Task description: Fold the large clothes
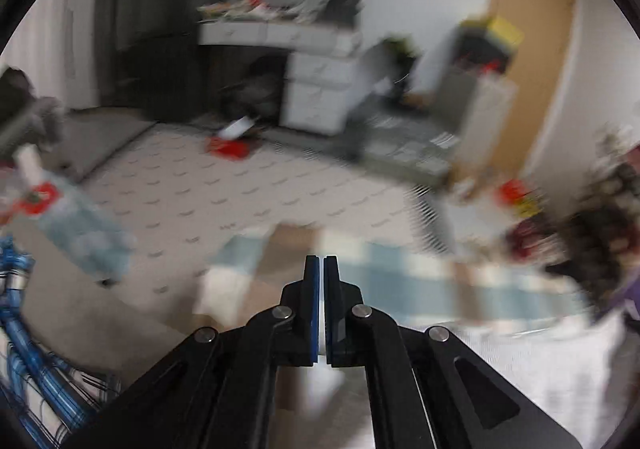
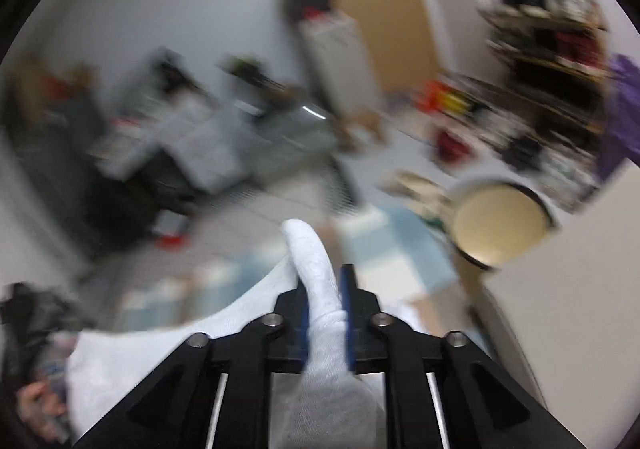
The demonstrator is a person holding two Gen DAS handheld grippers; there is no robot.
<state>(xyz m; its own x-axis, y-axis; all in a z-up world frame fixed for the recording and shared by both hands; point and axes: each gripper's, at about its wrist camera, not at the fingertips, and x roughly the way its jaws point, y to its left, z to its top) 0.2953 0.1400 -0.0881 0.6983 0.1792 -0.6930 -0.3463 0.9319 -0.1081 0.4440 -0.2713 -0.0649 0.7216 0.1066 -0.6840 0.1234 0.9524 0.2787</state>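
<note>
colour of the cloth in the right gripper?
White cloth; clearest in the right wrist view.

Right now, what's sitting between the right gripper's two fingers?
In the right wrist view, a bunched fold of the white garment fills the gap of the right gripper, with both blue pads pressed against it. Nothing else sits between them.

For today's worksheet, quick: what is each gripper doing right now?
Left gripper: jaws shut, nothing visible between them.
Right gripper: closed on white cloth.
</note>
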